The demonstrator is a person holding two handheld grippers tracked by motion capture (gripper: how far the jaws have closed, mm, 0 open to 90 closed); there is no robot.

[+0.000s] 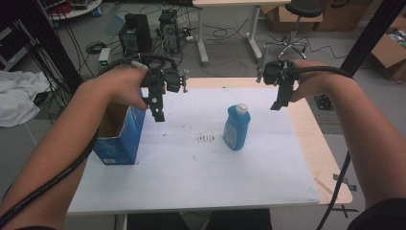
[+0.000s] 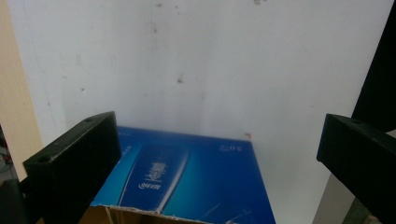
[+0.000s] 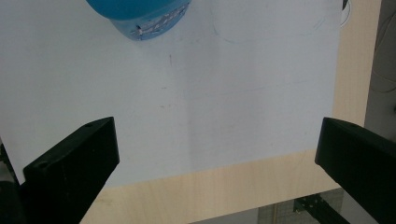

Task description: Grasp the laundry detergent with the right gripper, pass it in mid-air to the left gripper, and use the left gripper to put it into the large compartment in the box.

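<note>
A blue bottle [image 1: 236, 127] with a white cap stands upright near the middle of the white sheet [image 1: 191, 163]; its base shows at the top of the right gripper view [image 3: 140, 14]. An open-topped blue cardboard box [image 1: 117, 136] stands at the sheet's left edge, and its blue side appears below in the left gripper view [image 2: 187, 177]. My left gripper [image 1: 157, 112] hovers just right of the box's top, open and empty. Held above the table's far right side, my right gripper [image 1: 276, 104] is open with nothing between its jaws.
The wooden table [image 1: 330, 167] extends beyond the sheet on the right and far side. Beyond the table lie floor cables, computer towers [image 1: 148, 31], a stool [image 1: 299, 19] and another desk. Cardboard boxes [image 1: 390, 52] sit at far right.
</note>
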